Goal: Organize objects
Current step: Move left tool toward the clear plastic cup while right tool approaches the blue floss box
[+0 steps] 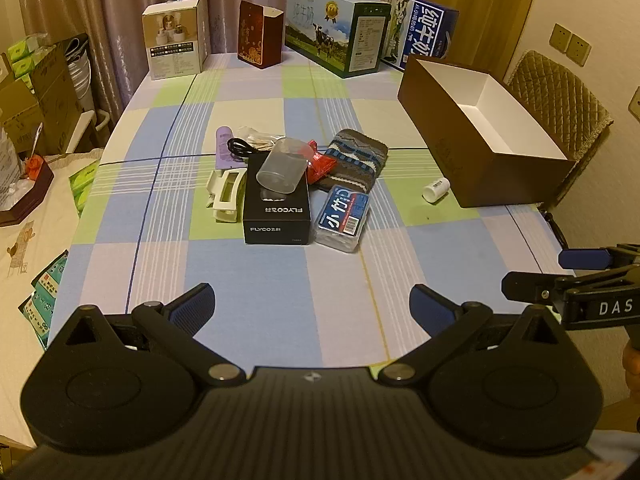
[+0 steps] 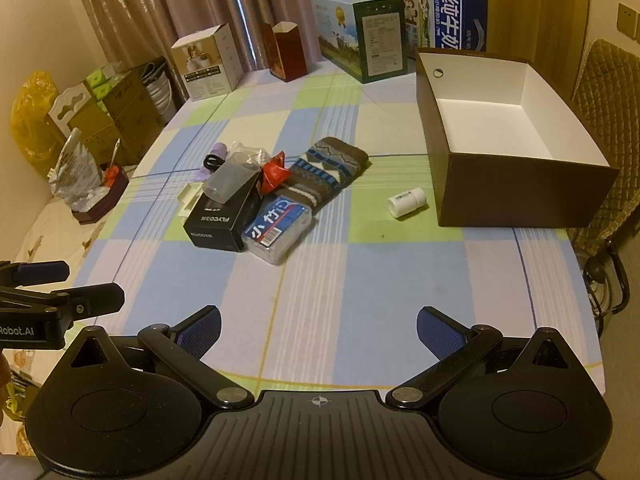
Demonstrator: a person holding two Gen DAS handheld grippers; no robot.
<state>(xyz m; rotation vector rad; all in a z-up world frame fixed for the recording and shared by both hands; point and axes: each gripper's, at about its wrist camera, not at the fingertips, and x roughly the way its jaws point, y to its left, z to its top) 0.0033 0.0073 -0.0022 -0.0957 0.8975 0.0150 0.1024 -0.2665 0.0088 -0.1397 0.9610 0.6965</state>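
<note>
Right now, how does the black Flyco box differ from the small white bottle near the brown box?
The black Flyco box sits in the cluttered pile with a clear plastic cup resting on it; the small white bottle lies alone on the tablecloth beside the open brown box. The Flyco box is rectangular and dark; the bottle is round, pale and smaller. Both rest on the table, untouched by either gripper.

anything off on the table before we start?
Yes. A clear cup lies tipped on its side atop the black box in the pile, and a small white bottle lies on its side beside the empty brown box.
</note>
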